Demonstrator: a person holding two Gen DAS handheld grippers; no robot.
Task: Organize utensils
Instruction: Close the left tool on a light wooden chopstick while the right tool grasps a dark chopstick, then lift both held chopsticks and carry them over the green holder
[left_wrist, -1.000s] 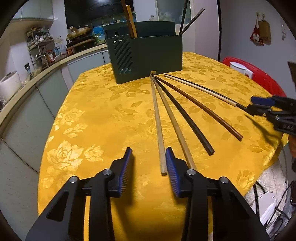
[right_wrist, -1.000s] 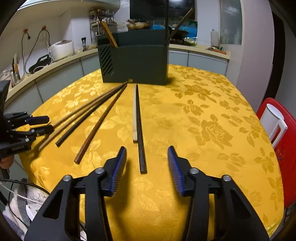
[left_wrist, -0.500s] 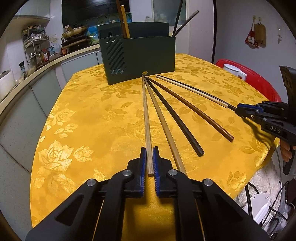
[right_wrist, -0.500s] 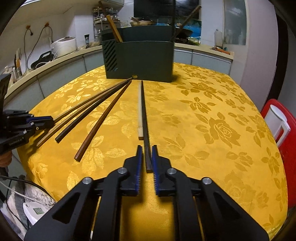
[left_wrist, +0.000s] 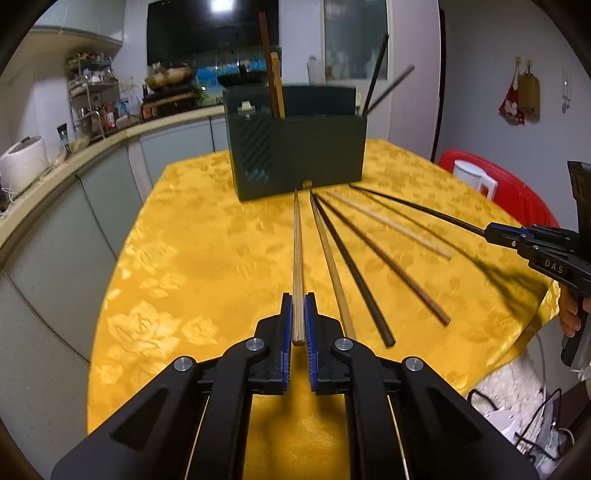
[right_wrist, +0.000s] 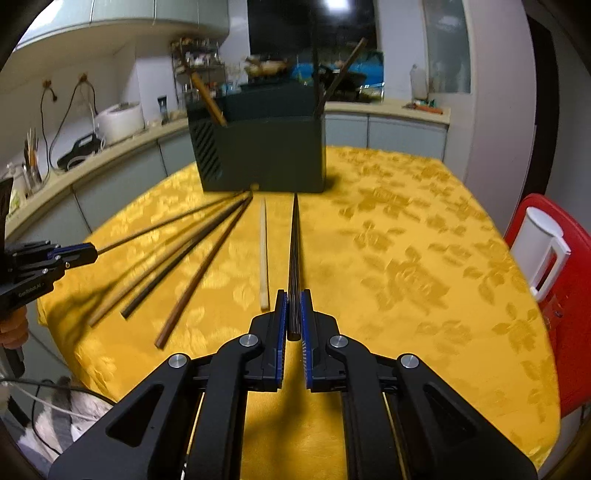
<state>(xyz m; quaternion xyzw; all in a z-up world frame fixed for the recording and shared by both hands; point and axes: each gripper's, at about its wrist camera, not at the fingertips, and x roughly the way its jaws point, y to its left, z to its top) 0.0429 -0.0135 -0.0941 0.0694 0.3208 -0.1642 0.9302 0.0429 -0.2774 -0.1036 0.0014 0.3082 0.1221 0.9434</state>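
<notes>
Grippers left (left_wrist: 298, 314) and right (right_wrist: 294, 310) each clamp one chopstick near table edge (left_wrist: 509, 354).

"DAS" on right claw (left_wrist: 495, 233)

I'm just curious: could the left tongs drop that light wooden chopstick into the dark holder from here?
Probably yes. The left tongs grip the chopstick, and nothing stands between them and the holder, whose top looks open.

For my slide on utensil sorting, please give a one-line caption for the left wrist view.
Left claw shut on a light wooden chopstick, pointing toward the dark green utensil holder on the yellow floral tablecloth.
</notes>
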